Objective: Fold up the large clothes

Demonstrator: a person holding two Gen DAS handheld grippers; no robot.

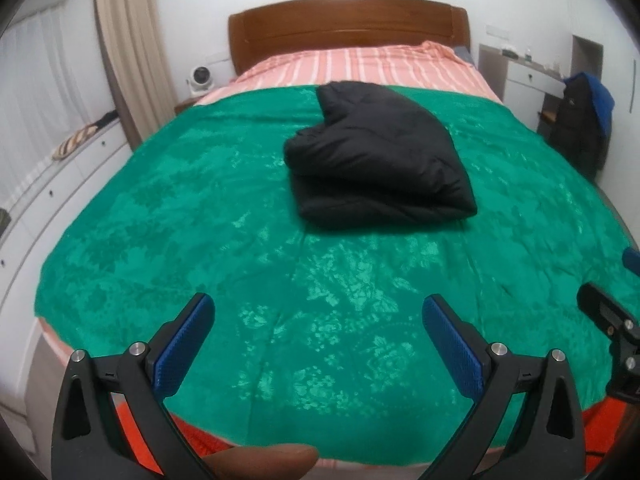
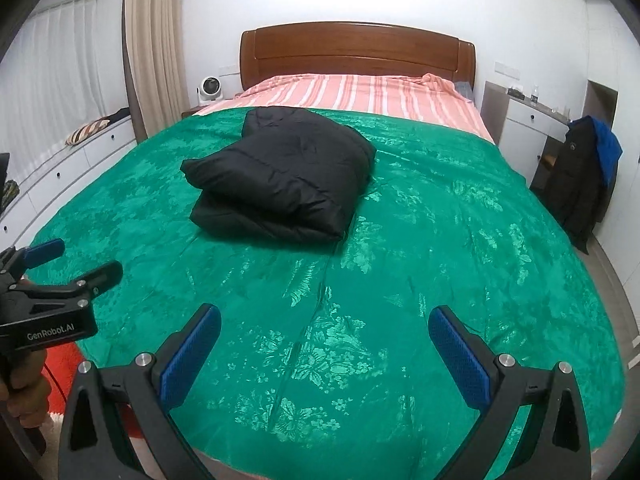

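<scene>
Both wide open, empty: left gripper (image 1: 318, 314), right gripper (image 2: 325, 326). Folded jacket (image 1: 374, 160) well ahead on green cover (image 1: 160, 220), slightly nearer left.

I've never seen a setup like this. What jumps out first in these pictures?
A puffy black jacket lies folded in a bundle in the middle of a bright green bedspread. In the foreground, both tongs, left and right, gape wide open over the bed's near edge, holding nothing.
</scene>
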